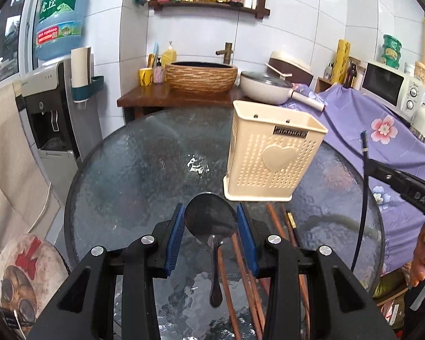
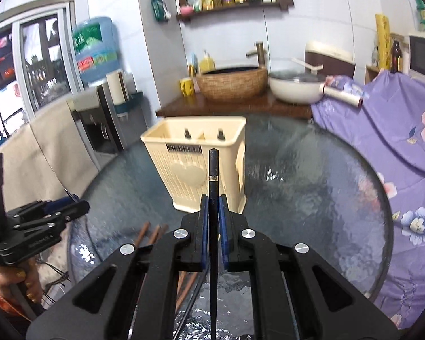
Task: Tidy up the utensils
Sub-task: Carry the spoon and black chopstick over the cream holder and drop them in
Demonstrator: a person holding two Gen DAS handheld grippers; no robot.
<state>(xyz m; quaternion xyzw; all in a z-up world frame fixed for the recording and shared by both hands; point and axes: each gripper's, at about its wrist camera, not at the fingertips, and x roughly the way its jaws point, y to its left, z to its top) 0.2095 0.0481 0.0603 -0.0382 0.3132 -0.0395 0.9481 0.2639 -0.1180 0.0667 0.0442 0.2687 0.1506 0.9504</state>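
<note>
A cream plastic utensil holder (image 1: 272,153) with a heart on its side stands on the round glass table (image 1: 133,170); it also shows in the right wrist view (image 2: 195,167). My left gripper (image 1: 211,221) is open over the table, its blue pads either side of a dark metal spoon (image 1: 211,221) that lies on the glass. Several brown wooden chopsticks (image 1: 240,272) lie beside the spoon. My right gripper (image 2: 213,221) is shut on a black chopstick (image 2: 213,175), held upright in front of the holder. That chopstick also shows in the left wrist view (image 1: 364,170).
A purple flowered cloth (image 2: 396,130) covers the counter right of the table. Behind the table stand a wooden stand with a woven basin (image 1: 201,78) and a white pan (image 1: 266,86). A water dispenser (image 1: 50,104) stands at the left.
</note>
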